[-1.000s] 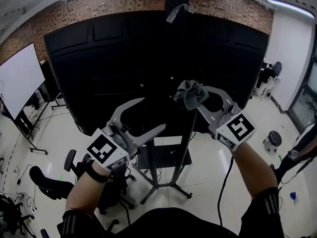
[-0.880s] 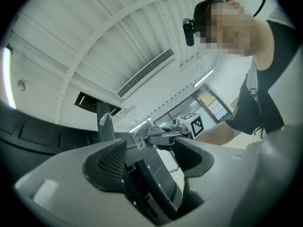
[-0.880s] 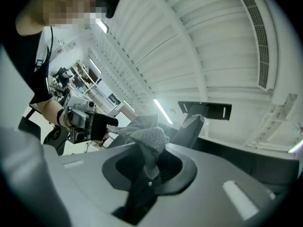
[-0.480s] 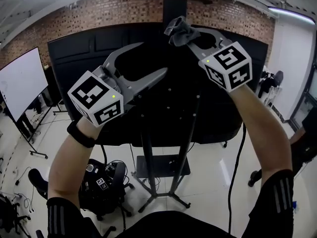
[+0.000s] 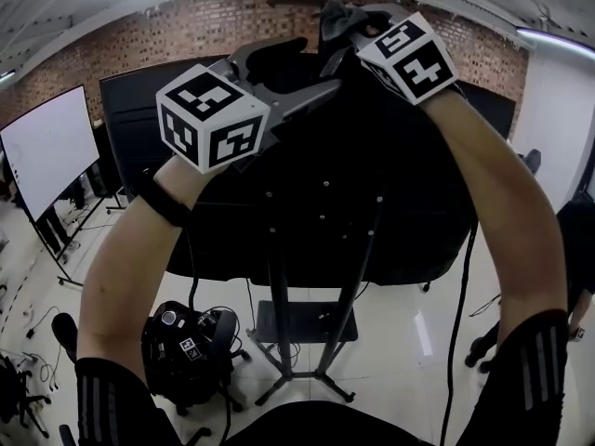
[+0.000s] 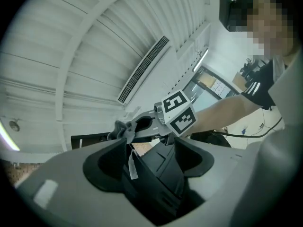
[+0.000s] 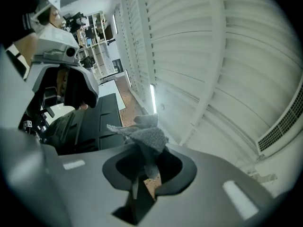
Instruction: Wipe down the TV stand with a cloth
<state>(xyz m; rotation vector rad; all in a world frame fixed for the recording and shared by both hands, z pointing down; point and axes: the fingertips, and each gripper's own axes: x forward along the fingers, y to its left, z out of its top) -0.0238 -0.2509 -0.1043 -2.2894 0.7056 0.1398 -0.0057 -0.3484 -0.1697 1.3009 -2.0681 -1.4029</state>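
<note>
Grey cloth [image 7: 144,134] is clamped in R hand-held gripper [image 7: 147,161], bunched above the tips; lower end hidden. L hand-held gripper [image 6: 151,150] is held w/ jaws apart, black TV back [image 5: 390,203] seen between; contact unclear. TV stand [image 5: 277,305] is well below.

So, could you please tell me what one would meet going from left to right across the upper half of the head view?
whiteboard → left cube → cloth → right cube
</note>
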